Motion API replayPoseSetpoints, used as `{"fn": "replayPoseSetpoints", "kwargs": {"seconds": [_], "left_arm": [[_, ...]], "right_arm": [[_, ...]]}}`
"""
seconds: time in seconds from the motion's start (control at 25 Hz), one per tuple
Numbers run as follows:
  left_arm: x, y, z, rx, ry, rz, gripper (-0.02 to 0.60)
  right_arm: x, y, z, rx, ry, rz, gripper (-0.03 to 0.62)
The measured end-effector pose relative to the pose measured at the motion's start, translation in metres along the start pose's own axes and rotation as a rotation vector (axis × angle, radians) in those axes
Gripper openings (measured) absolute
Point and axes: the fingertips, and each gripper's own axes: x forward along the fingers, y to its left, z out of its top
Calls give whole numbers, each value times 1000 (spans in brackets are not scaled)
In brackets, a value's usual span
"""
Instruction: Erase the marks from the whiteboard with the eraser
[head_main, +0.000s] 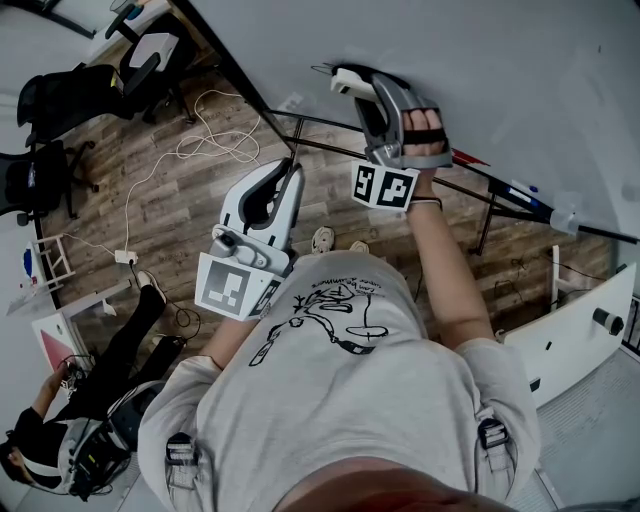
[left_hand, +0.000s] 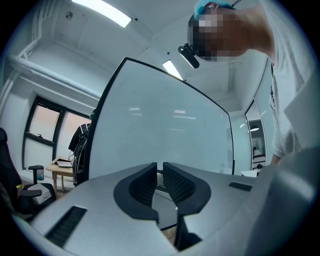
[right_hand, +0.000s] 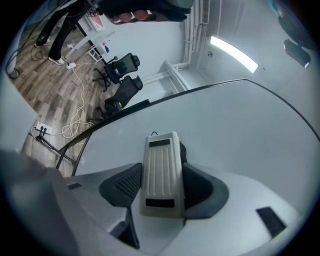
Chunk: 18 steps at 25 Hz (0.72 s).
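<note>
Pointing lengthwise at the glossy whiteboard (right_hand: 240, 130), the ribbed oblong plastic eraser (right_hand: 161, 172) sits clamped in the right gripper (right_hand: 161, 165) — left gripper (left_hand: 160, 172) pinched nearly together, empty.

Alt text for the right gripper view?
The right gripper clamps a ribbed, off-white plastic eraser between its dark jaws, in front of a blank white whiteboard. Wood floor, cables and black office chairs show beyond it.

Wood floor (head_main: 170, 205) carries a looping white cable (head_main: 236, 152), a power strip (head_main: 126, 257) and black office chairs (head_main: 75, 95)
</note>
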Motion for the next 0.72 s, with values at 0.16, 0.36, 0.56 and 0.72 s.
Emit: {"fn": "replayPoseSetpoints", "kwargs": {"seconds": [0.16,0.36,0.56,0.72], "left_arm": [[0,-1,1,1,-1,1,52],[0,-2,1,3,1,4,51],[-3,1,1,3,1,7,52],[-5,2,1,1,2,7,51]], "right_arm": [[1,7,-1,-20,3,7,259],[3,18,-6,-20,8,26,259],[5,25,-6,-25,10,31,259],[7,32,-6,-29,10,41,259]]}}
